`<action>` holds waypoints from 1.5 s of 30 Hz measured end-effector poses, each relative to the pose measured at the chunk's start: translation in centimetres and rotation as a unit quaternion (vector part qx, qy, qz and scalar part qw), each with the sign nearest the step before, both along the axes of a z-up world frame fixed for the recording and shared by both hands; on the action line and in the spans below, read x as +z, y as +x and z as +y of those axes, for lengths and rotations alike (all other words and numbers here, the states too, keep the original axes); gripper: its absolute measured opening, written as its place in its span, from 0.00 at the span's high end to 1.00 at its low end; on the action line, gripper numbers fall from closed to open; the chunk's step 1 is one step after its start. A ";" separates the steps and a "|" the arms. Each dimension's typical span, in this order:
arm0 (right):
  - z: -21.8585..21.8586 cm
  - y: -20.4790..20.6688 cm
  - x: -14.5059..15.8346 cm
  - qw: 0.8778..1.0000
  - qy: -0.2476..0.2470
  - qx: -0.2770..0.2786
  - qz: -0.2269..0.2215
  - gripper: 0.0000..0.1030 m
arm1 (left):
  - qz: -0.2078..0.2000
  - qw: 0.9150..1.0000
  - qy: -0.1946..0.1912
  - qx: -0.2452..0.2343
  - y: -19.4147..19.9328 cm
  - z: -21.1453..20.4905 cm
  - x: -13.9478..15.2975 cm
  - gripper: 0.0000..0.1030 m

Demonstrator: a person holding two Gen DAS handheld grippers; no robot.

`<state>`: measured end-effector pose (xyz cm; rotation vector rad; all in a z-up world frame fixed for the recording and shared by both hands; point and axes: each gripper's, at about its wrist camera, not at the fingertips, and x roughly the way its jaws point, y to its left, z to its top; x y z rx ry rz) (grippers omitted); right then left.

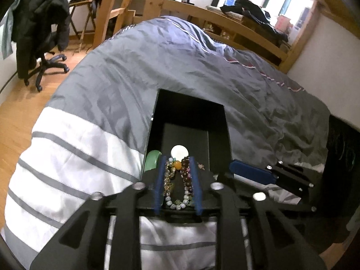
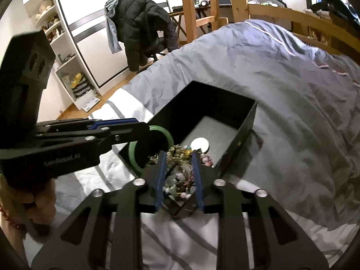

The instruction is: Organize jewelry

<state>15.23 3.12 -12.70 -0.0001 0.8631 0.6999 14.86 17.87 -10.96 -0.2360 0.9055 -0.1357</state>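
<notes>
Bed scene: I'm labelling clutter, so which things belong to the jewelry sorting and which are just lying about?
Job:
black box
beaded bracelets
green bangle
white round disc
left gripper
right gripper

Lying about:
duvet
black jacket on the office chair
wooden ladder
shelves with plush toys

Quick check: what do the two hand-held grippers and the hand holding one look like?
Both hand-held grippers, left and right, are matte black frames with blue-padded fingers and silver screw heads. The left one's body bears white GenRobot.AI lettering. A red bead bracelet circles the wrist.
</notes>
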 end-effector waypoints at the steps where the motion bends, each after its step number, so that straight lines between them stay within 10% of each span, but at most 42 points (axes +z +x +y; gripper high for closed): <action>1: -0.1 -0.1 0.1 1.000 0.001 -0.003 -0.005 0.39 | -0.001 1.000 -0.001 0.001 0.0 0.1 0.0 0.63; 7: -2.5 -1.1 1.4 0.998 0.028 -0.058 -0.019 0.12 | -0.013 0.999 0.021 0.021 -0.6 0.0 0.6 0.60; 22: -4.3 -4.2 3.9 0.997 0.010 -0.075 0.002 0.07 | -0.052 0.993 0.084 0.062 -6.4 -1.4 6.4 0.21; 45: -8.2 -11.9 9.4 0.995 -0.032 -0.071 -0.070 0.04 | -0.068 0.984 0.140 0.091 -14.8 -4.7 7.3 0.17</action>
